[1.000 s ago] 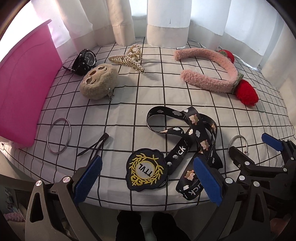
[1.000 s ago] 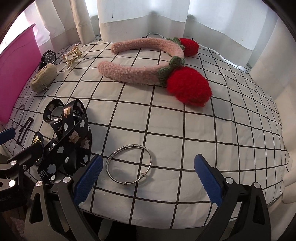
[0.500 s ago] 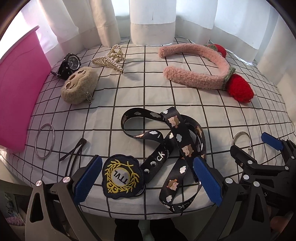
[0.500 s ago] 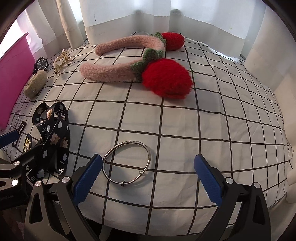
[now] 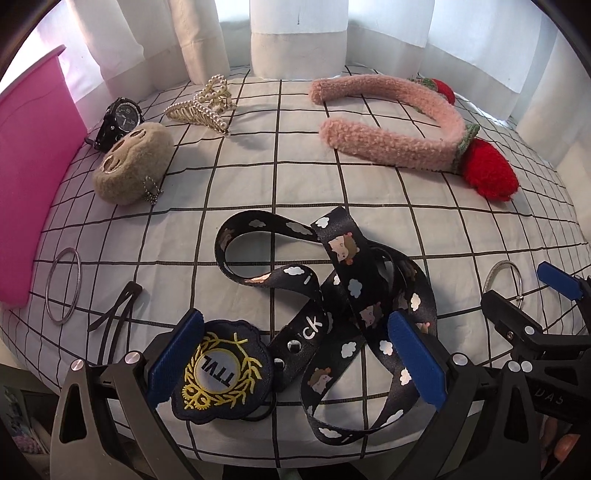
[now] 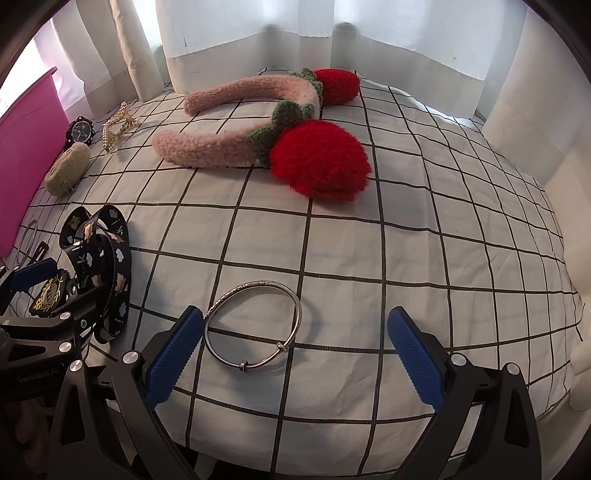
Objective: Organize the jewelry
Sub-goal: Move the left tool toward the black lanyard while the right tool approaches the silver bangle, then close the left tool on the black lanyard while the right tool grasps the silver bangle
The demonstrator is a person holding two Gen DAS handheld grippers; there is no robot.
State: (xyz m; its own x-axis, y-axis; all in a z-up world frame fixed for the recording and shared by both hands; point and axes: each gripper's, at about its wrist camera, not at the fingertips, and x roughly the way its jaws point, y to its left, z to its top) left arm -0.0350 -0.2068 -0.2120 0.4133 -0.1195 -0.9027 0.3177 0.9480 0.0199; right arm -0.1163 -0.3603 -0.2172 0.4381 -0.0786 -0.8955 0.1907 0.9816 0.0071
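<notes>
My left tongs (image 5: 295, 354) were spread wide and held nothing. Between their blue pads lay the embroidered badge (image 5: 221, 380), touching the left pad (image 5: 173, 354), and the near folds of the black cartoon-print lanyard (image 5: 332, 295), which ran past the right pad. Left of those tongs, on the checked cloth of the tabletop (image 5: 277, 184), a black hair clip (image 5: 114, 310) lay just beside a thin silver bangle (image 5: 62, 286), with the pink box (image 5: 26, 177) at the cloth's left edge.

My right tongs (image 6: 295, 354) were spread wide too, gripping nothing. The silver bracelet (image 6: 255, 325) lay flat on the cloth just ahead of them, nearer the left pad (image 6: 173, 354), its rim just beside that pad's tip; I could not tell whether they touched. It was well apart from the right pad.

Farther back lay the fuzzy pink headband (image 6: 236, 122) with its red strawberries, near the white curtain (image 6: 258, 29). At the far left, close together, were the pearl claw clip (image 5: 203, 105), the black watch (image 5: 120, 120) and the beige plush charm (image 5: 133, 162) with its ball chain.
</notes>
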